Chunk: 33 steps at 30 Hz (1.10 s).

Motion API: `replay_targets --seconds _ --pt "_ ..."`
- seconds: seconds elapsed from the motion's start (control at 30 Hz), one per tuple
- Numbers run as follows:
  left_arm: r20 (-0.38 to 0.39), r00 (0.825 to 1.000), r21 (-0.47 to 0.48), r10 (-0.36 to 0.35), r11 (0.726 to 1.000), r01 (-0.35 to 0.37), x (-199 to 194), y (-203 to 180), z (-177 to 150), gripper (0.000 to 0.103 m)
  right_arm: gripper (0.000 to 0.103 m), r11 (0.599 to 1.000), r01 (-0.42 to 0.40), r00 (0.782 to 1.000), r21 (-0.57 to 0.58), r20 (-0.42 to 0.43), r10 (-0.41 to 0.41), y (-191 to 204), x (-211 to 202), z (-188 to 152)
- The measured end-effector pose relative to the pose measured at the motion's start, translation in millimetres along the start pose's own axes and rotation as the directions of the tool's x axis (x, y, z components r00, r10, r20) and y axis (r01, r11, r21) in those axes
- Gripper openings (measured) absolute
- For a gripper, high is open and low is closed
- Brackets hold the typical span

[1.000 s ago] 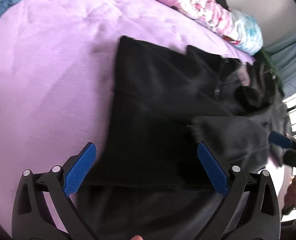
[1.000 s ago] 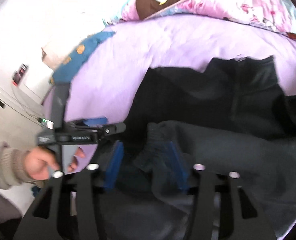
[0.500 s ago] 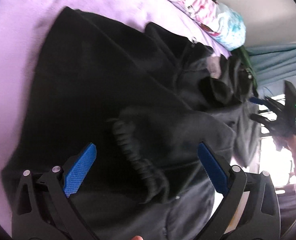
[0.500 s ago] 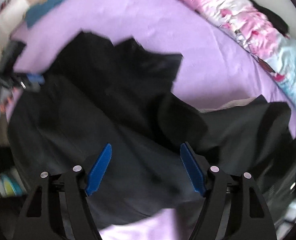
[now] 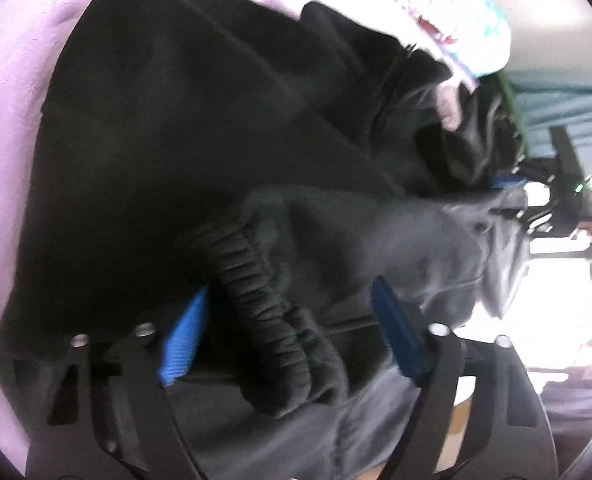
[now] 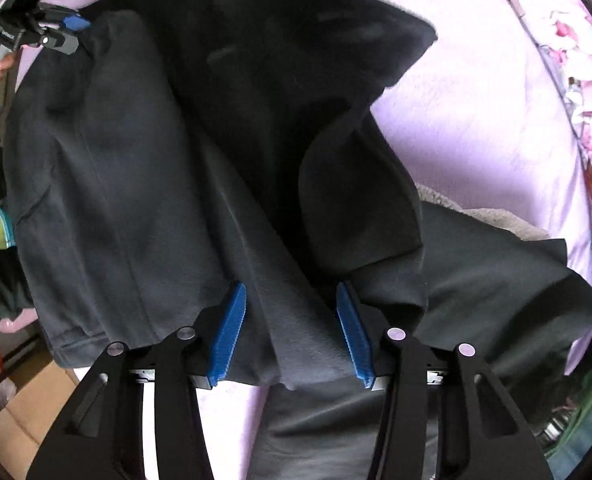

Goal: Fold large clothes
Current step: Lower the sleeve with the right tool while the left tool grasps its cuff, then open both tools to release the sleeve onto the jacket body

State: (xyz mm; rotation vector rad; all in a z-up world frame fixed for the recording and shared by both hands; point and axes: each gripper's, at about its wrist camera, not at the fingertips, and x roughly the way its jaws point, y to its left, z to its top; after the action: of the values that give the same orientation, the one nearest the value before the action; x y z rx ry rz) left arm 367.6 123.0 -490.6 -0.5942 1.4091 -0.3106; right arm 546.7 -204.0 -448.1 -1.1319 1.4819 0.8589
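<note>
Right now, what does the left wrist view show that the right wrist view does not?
Only the left wrist view shows the ribbed cuff lying between the left claw pads, which have just been closing. Only the right wrist view shows the flat grey panel and the right claw over its edge, also closing. Both show the dark garment on the lilac bedcover.

I see a black jacket spread rumpled across the purple bedspread, one sleeve folded over its body, the ribbed cuff lying on top.
</note>
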Motion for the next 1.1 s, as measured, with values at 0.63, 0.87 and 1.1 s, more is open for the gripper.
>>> replay_targets --seconds 0.63,0.87,1.1 --pt "0.055 0.997 0.023 0.057 0.998 -0.058 -53 6 -11 0.023 0.009 0.998 -0.002 0.994 0.066 0.107 -0.005 -6 -34 -27" --pt "0.115 0.986 0.157 0.125 0.977 -0.142 -75 8 -15 0.027 0.012 0.988 -0.024 0.993 0.150 0.117 0.007 -27 -30 -27" --pt "0.032 0.971 0.113 0.237 0.964 -0.240 -28 32 -12 0.069 0.043 0.966 0.111 0.993 0.232 0.011 -0.117 -19 28 -13"
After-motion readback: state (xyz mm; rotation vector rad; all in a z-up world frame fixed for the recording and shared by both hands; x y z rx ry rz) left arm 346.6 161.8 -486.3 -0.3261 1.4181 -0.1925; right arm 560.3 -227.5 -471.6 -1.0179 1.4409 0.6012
